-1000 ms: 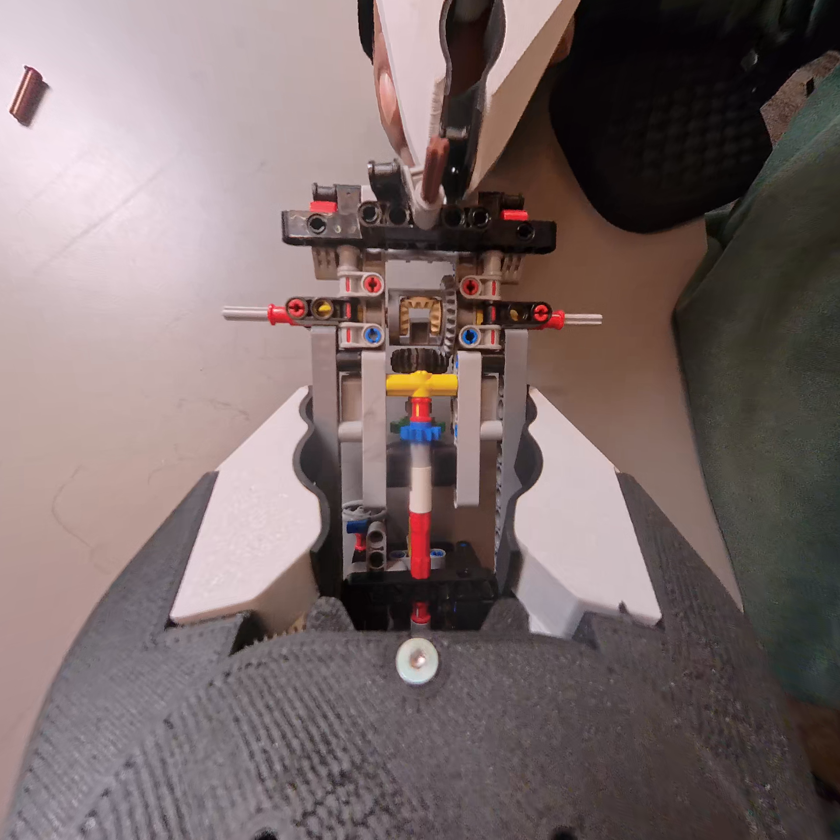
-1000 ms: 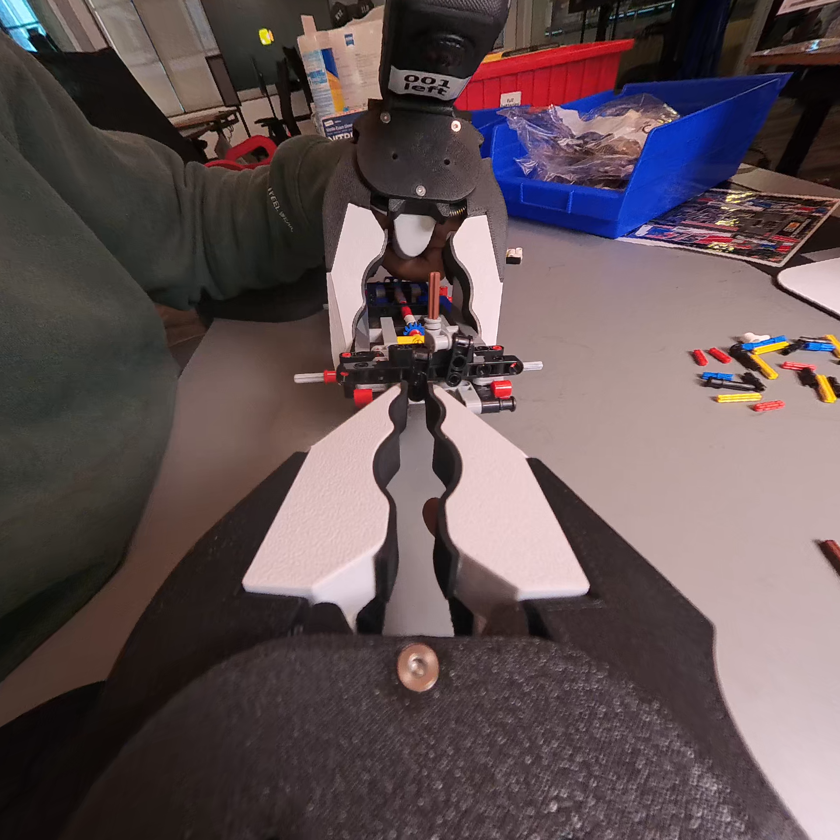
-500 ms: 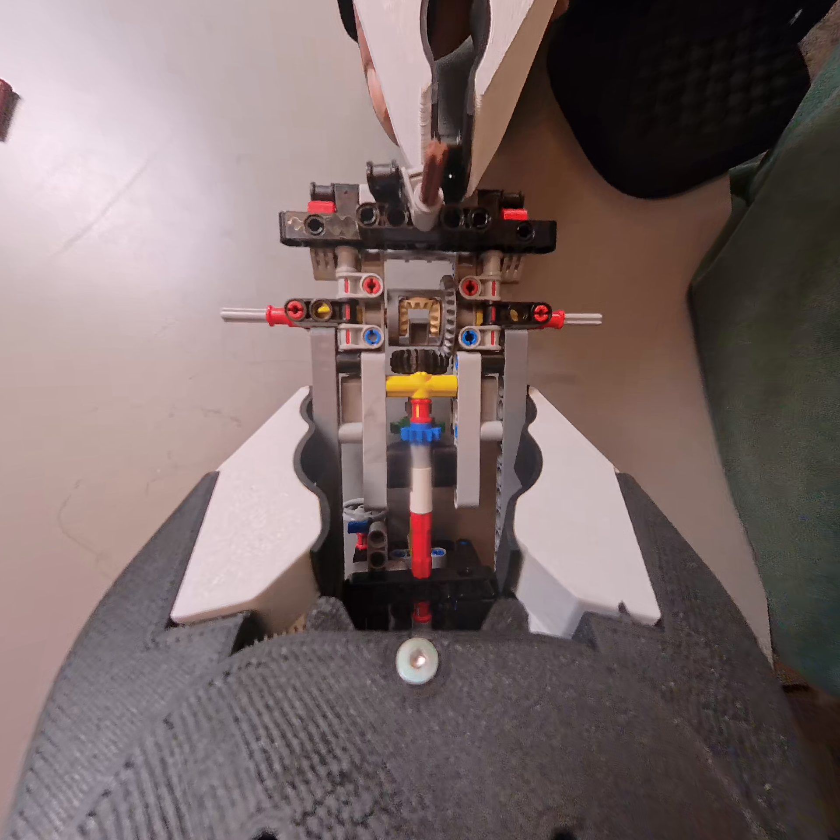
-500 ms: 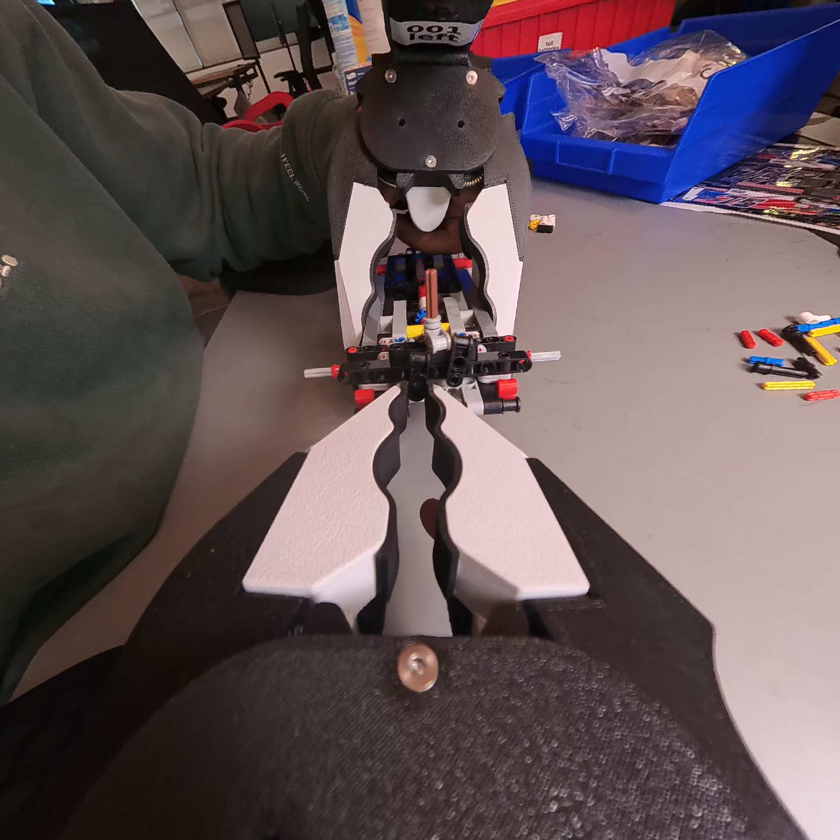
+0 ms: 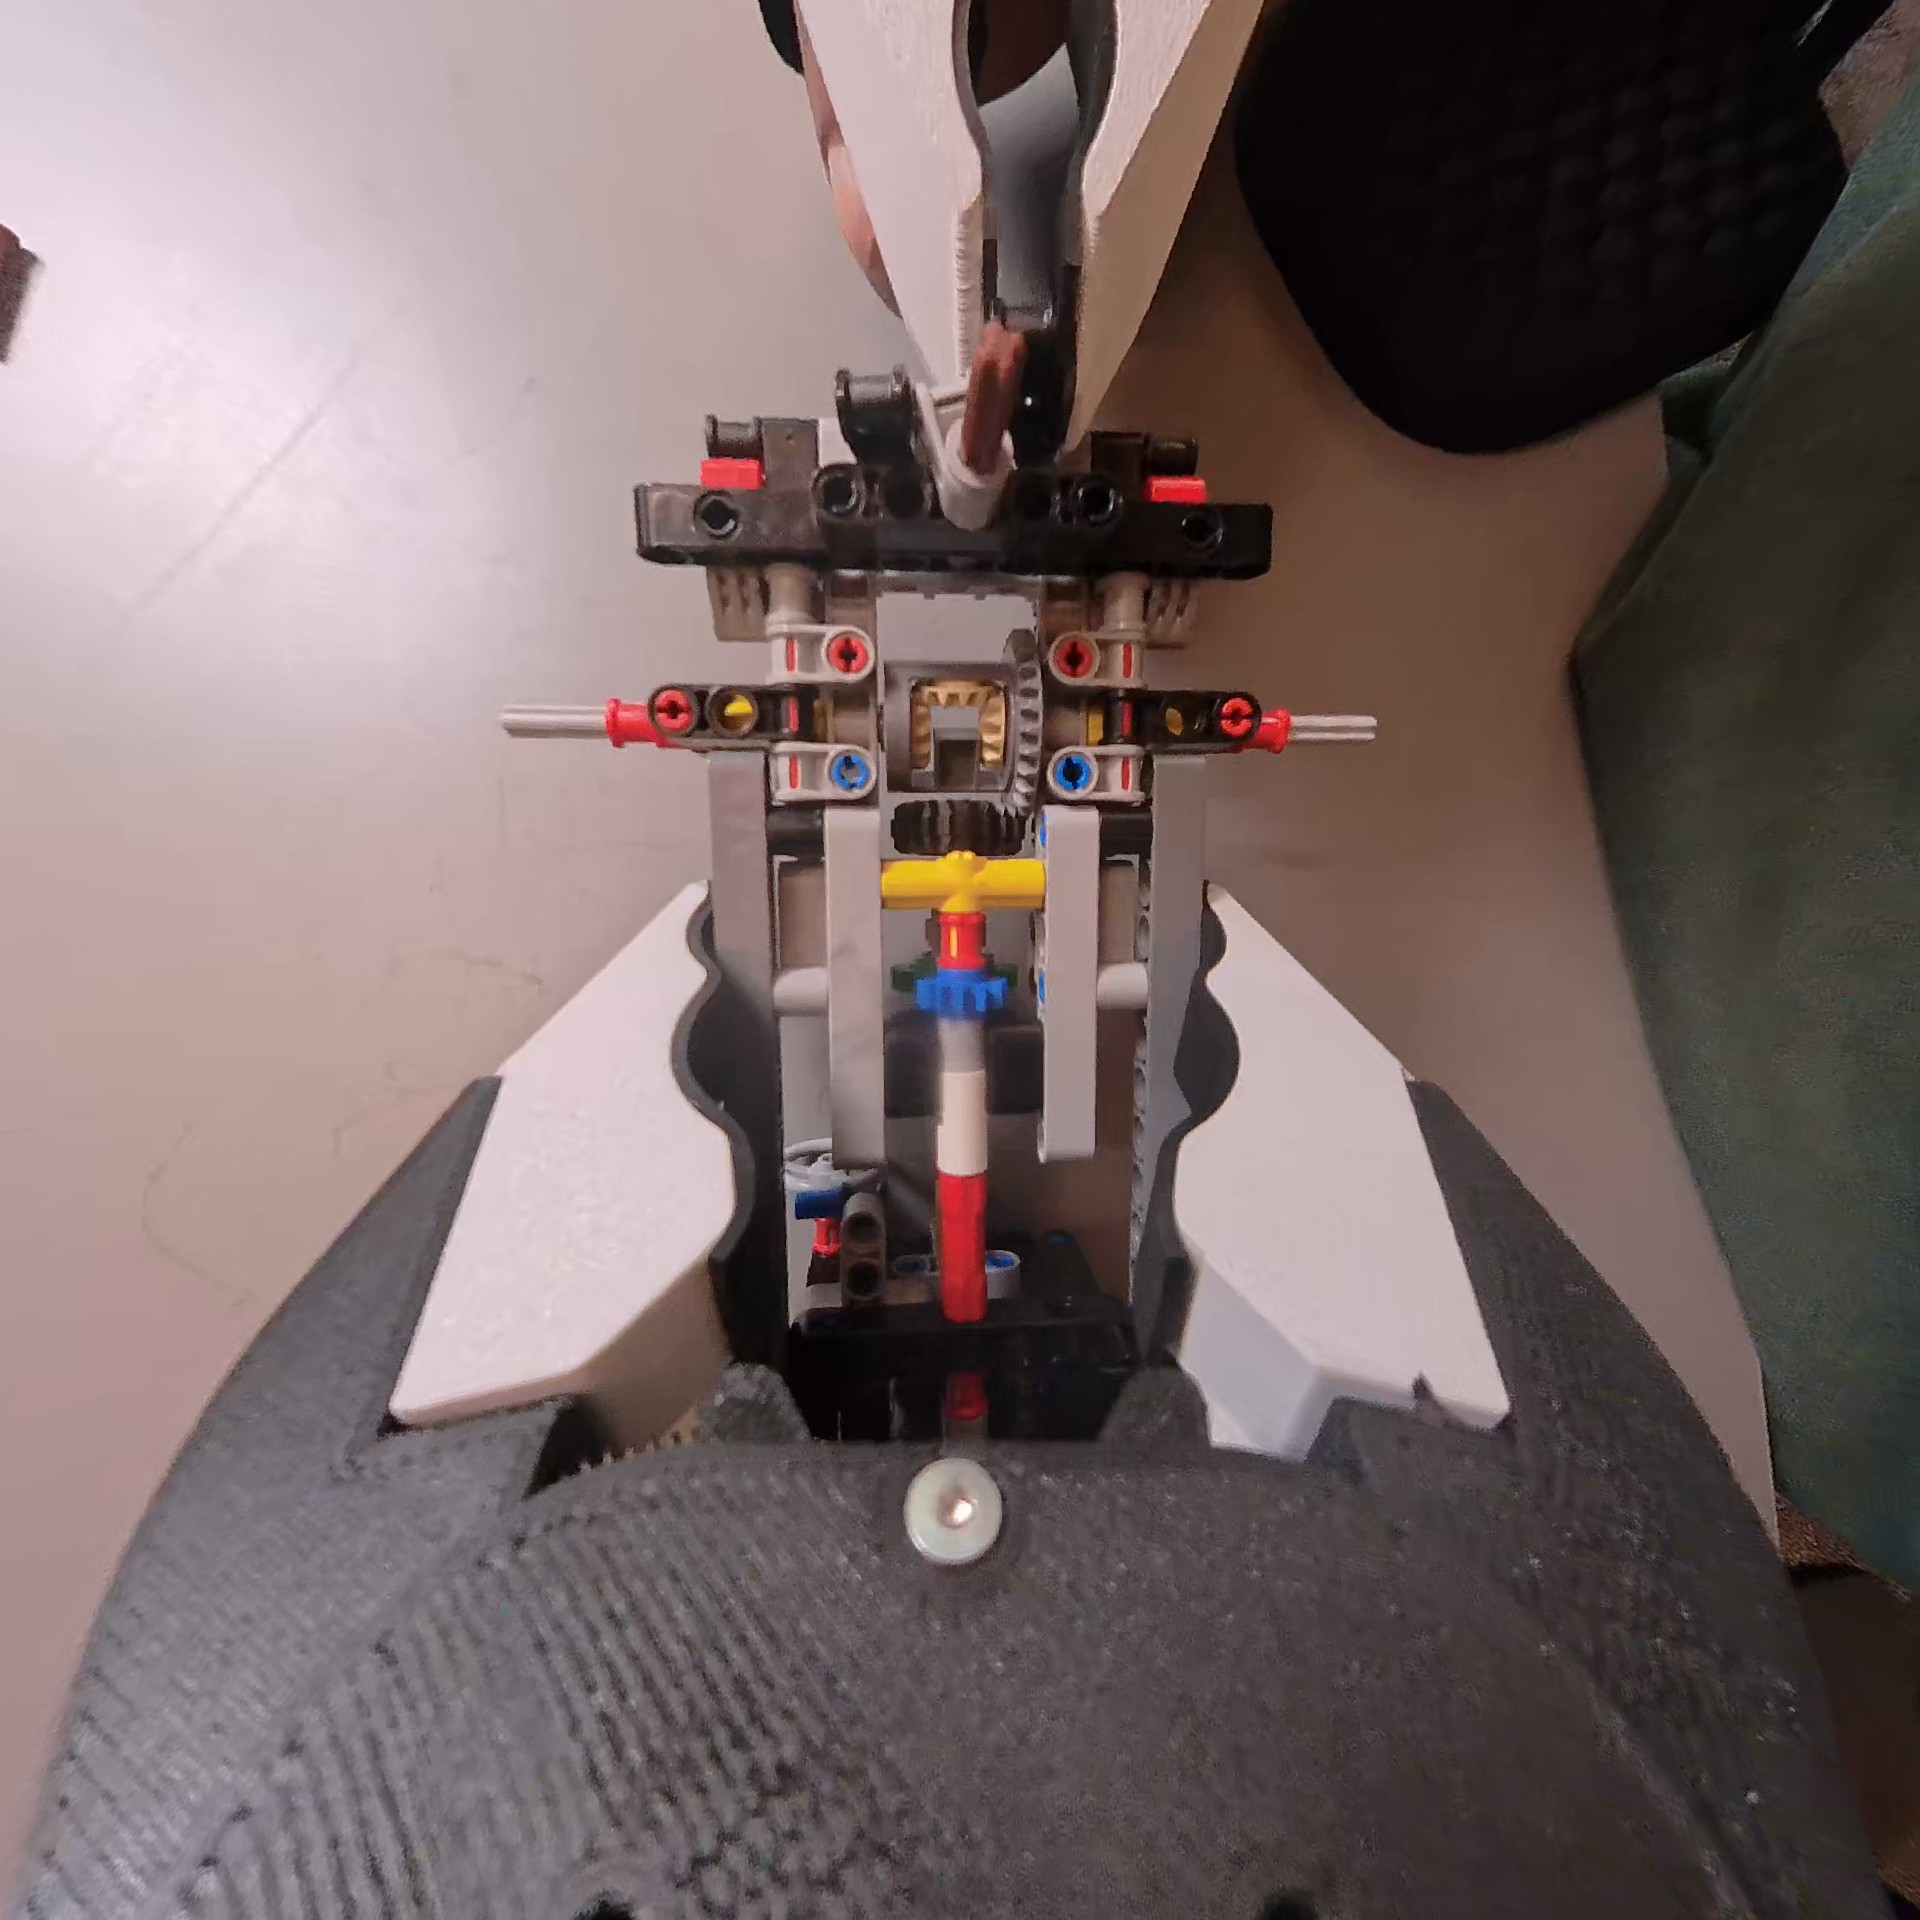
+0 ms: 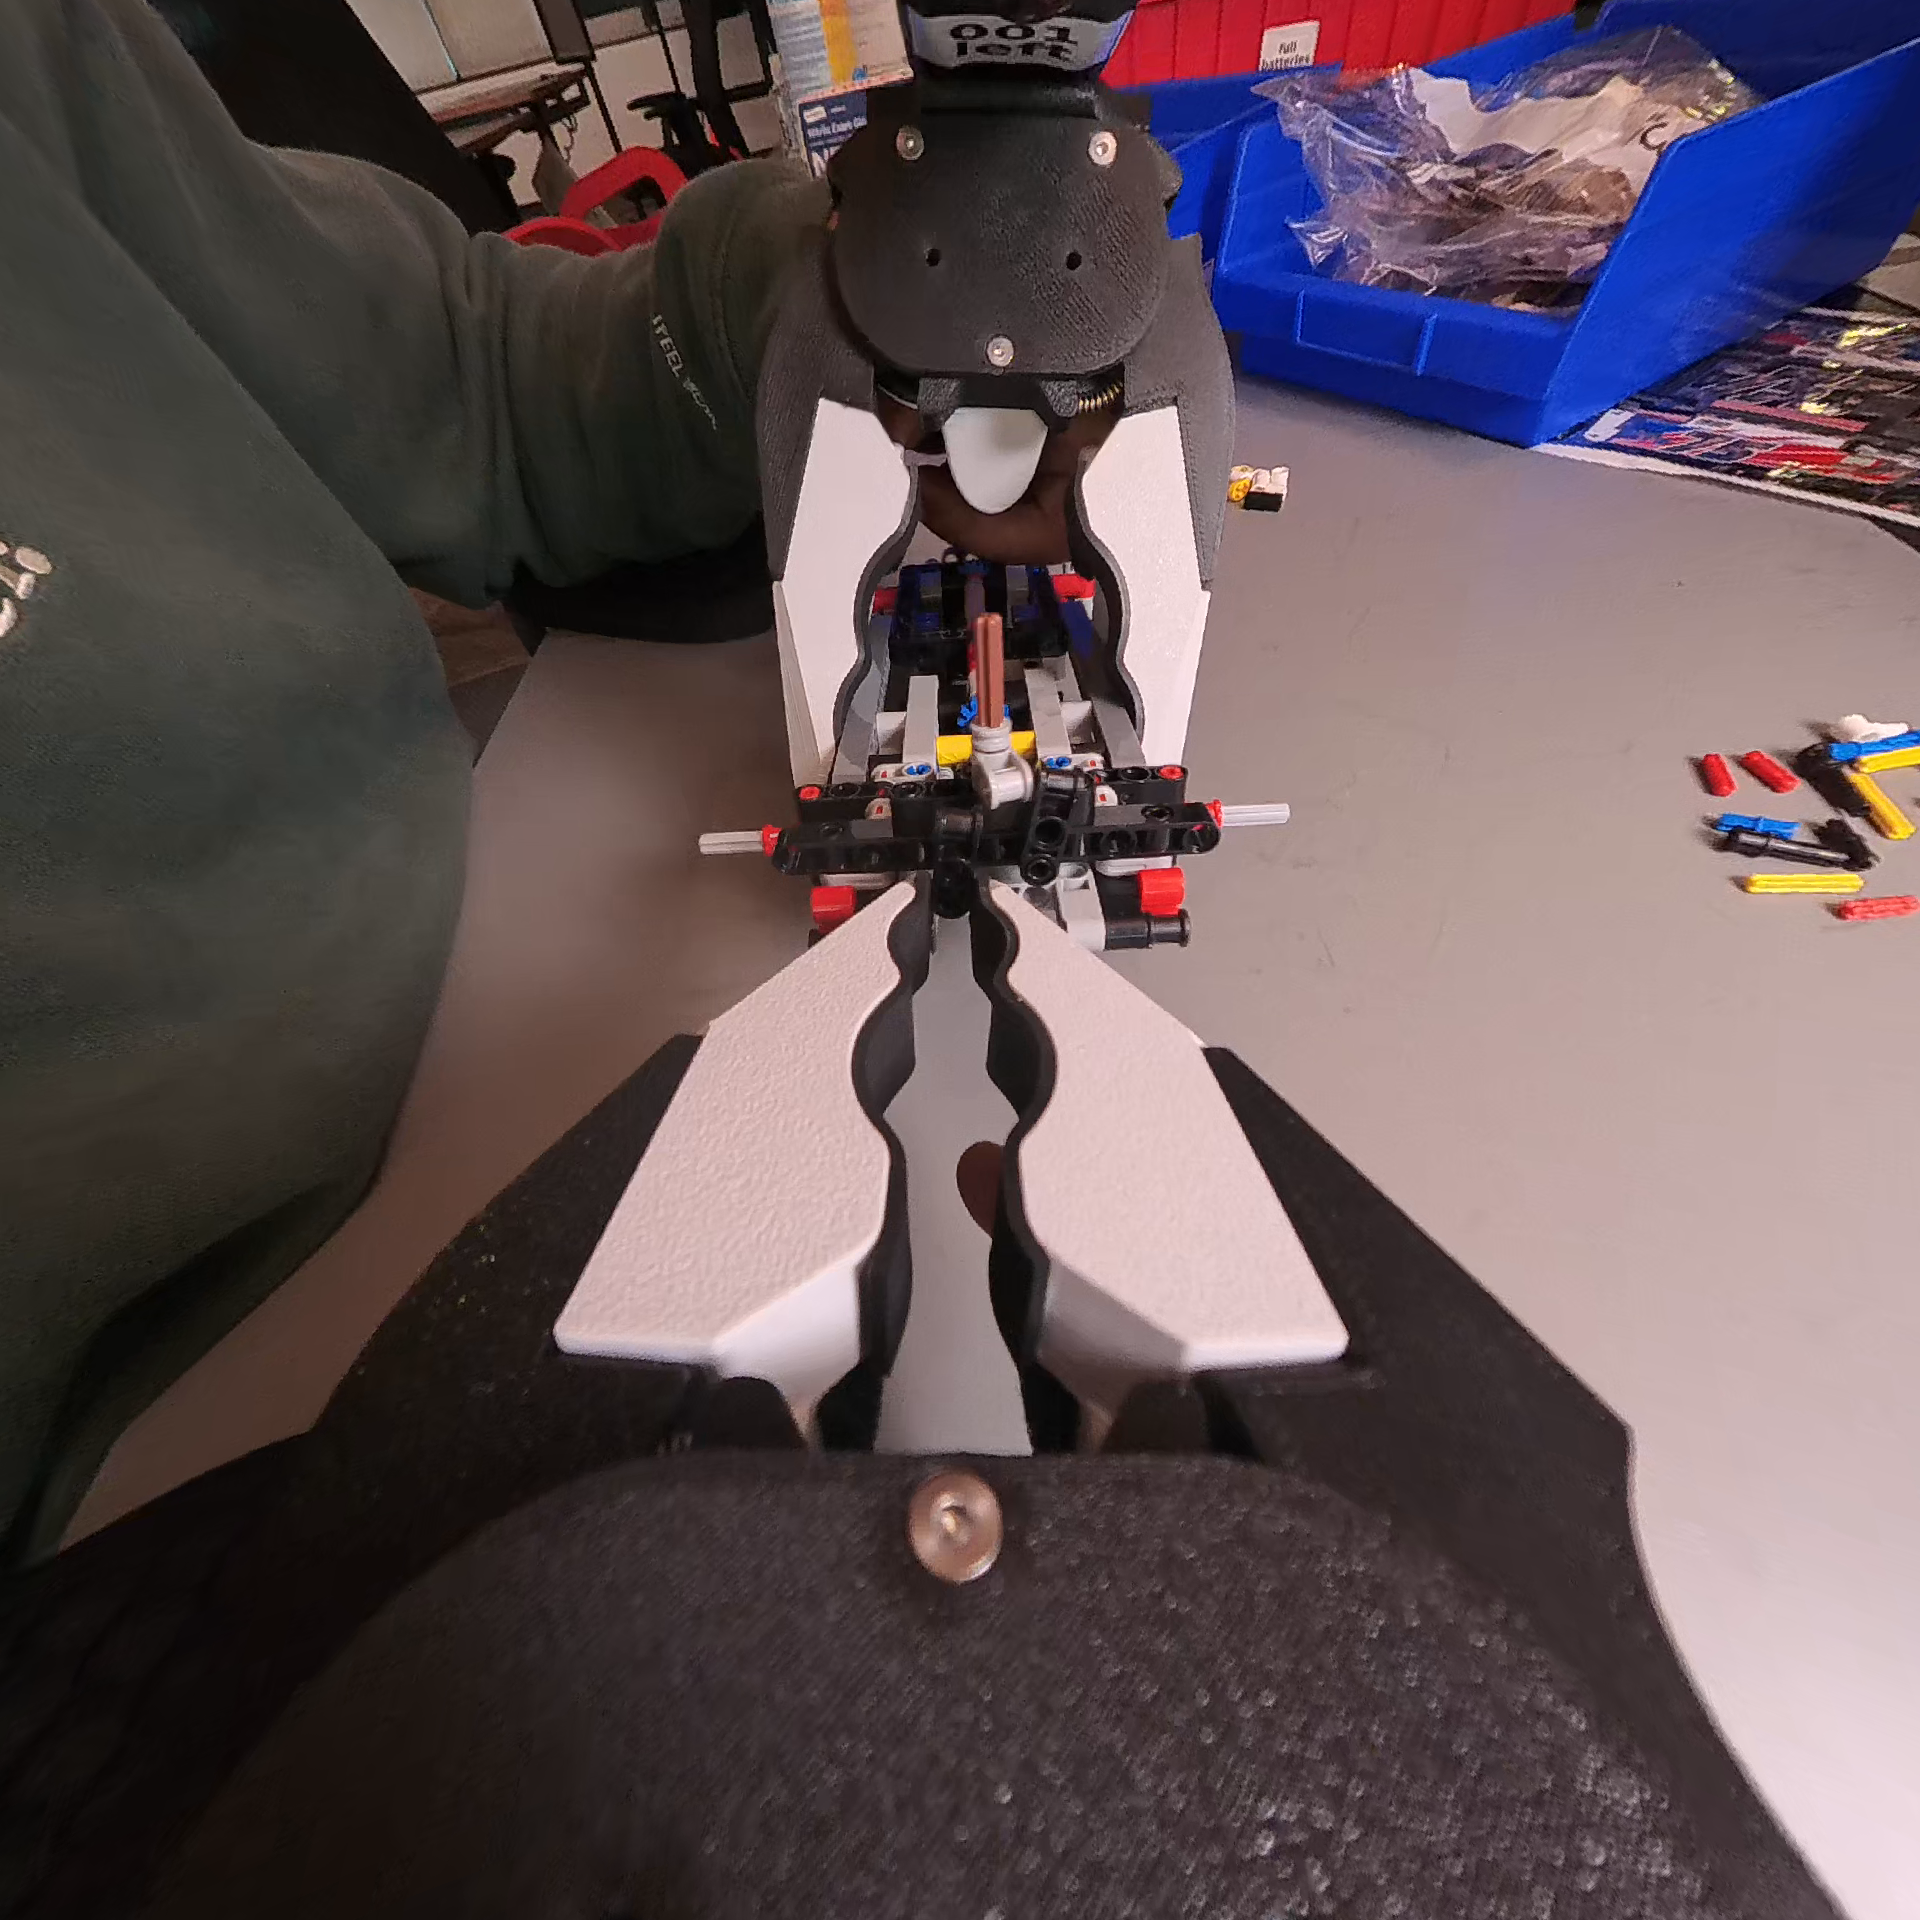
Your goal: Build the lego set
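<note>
Between the white fingers of the left gripper (image 5: pixel 956 935) sat the lego assembly (image 5: pixel 956 790), clamped by its grey side beams, with its far end projecting past the fingertips. That far end carried a black cross beam (image 5: pixel 951 520) with red pins, and below it a grey differential housing (image 5: pixel 961 727) with a tan gear inside. A thin grey axle with a red bush stuck out on each side. Along the centre line ran a red and white shaft (image 5: pixel 961 1174), topped by a blue gear and a yellow cross piece.

From a light grey connector on the cross beam rose a brown axle (image 6: pixel 987 665). The right gripper (image 6: pixel 951 904) faced the assembly head-on, its jaws set to a narrow gap with the tips against the front of the cross beam; whether they pinched a black part there could not be told.

To the right of the right gripper lay loose pieces (image 6: pixel 1818 821) in red, blue, yellow and black on the grey table (image 6: pixel 1455 1039). Beyond them stood a blue bin (image 6: pixel 1558 260) holding clear plastic bags. The left gripper's housing bore a white label with black characters, and the person's green sleeve (image 6: pixel 468 364) carried small lettering.
</note>
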Tool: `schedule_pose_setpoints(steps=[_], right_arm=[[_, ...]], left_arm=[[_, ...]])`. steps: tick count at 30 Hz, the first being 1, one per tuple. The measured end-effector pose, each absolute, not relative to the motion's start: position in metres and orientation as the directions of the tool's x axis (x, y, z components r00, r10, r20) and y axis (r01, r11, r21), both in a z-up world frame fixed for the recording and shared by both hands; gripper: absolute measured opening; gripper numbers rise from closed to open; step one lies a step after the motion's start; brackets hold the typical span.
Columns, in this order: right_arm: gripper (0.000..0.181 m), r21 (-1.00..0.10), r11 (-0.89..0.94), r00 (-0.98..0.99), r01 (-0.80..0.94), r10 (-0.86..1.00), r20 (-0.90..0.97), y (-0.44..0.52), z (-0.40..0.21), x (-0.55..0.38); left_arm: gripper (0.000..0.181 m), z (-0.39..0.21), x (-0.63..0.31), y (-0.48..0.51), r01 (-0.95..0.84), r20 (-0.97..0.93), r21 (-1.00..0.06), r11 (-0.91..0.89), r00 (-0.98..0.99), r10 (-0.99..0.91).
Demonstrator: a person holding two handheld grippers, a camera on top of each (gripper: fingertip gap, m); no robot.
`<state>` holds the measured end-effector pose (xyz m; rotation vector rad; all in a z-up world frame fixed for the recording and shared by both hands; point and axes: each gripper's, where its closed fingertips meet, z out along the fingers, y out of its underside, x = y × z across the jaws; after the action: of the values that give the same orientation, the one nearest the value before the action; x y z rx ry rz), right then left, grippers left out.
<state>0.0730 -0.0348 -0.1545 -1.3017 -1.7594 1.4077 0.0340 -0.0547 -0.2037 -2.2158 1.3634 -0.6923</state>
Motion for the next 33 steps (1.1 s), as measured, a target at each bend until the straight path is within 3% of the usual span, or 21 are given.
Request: schedule_pose_setpoints(steps=[9,23,33], right_arm=[[0.004,-0.927,-0.138,-0.381,0.350,0.883,-0.275,-0.035,-0.148,0.070],[0.004,-0.874,0.111,-0.409,0.474,0.906,-0.107,-0.046,-0.171,0.078],[0.004,-0.870,0.111,-0.416,0.481,0.902,-0.115,-0.047,-0.175,0.078]], left_arm=[[0.087,-0.199,0.035,-0.056,-0.633,0.252,-0.637,-0.440,0.369,-0.895],[0.086,-0.213,0.039,-0.061,-0.773,0.142,-0.503,-0.387,0.368,-0.919],[0.086,-0.215,0.040,-0.061,-0.776,0.131,-0.504,-0.380,0.366,-0.921]])
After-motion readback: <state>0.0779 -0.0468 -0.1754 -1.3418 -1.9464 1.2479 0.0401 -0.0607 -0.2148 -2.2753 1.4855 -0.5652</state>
